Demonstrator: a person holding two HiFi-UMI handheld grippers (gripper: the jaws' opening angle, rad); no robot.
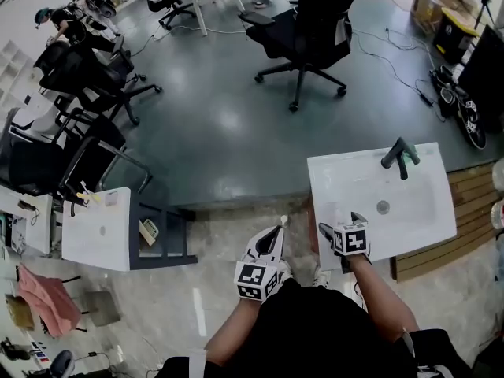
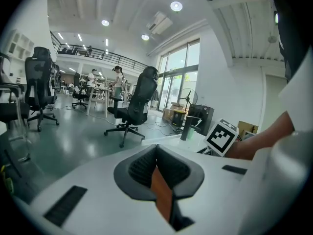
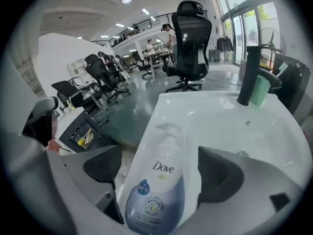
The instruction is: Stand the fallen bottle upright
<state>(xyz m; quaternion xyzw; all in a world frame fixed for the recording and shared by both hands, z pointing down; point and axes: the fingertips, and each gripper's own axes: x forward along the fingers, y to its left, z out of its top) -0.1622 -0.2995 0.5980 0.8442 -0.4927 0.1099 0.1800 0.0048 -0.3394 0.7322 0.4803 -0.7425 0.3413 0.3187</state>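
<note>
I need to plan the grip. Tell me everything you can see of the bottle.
The bottle is a white plastic-looking pump bottle, its lower half tinted blue, printed "Dove" with a round blue sticker. It lies on its side along the sink's left rim, label up, pump head pointing away from the camera. It sits between the right gripper's open jaws; whether a pad touches it is unclear.

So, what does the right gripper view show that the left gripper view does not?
Only the right gripper view: the pump bottle lying on the edge of the sink, between the jaws of the open right gripper, neither pressing it. Only the left gripper view: the left gripper, jaws shut, and the person's forearm. Both: the black faucet and a black office chair.
</note>
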